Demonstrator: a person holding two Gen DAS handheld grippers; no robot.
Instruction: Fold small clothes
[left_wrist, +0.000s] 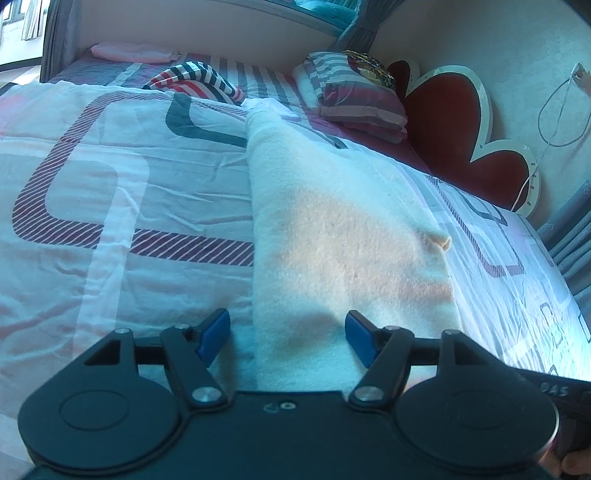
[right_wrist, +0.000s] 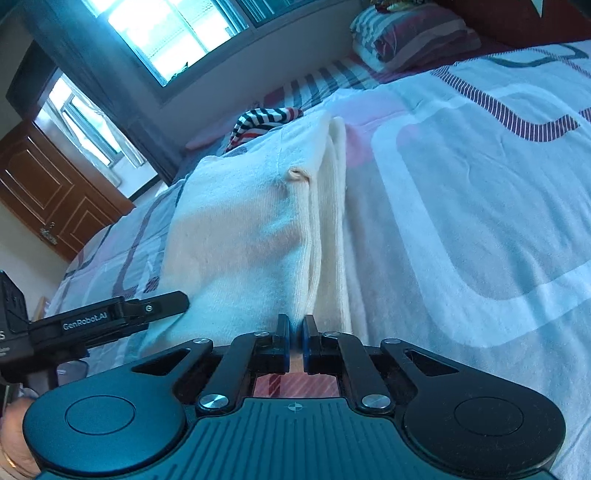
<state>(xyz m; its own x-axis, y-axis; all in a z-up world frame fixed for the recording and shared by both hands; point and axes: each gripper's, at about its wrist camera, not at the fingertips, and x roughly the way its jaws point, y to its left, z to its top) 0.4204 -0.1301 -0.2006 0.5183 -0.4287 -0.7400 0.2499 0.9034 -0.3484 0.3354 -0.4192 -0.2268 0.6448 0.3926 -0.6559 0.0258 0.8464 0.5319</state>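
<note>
A cream knitted garment (left_wrist: 343, 229) lies folded lengthwise on the patterned bed cover (left_wrist: 110, 184). My left gripper (left_wrist: 286, 325) stands open just above its near end, blue pads apart and nothing between them. In the right wrist view the same cream garment (right_wrist: 240, 229) shows its layered folded edge running away from me. My right gripper (right_wrist: 295, 326) is shut on that edge at the near end, with the fabric pinched between the blue pads. One of the left gripper's fingers (right_wrist: 162, 301) reaches in from the left beside the garment.
A red, white and dark striped garment (left_wrist: 195, 79) lies crumpled further up the bed. Striped pillows (left_wrist: 354, 92) rest against a red flower-shaped headboard (left_wrist: 450, 122). A pink cloth (left_wrist: 129, 51) sits at the far edge. A wooden door (right_wrist: 48, 192) and windows (right_wrist: 177, 33) stand beyond the bed.
</note>
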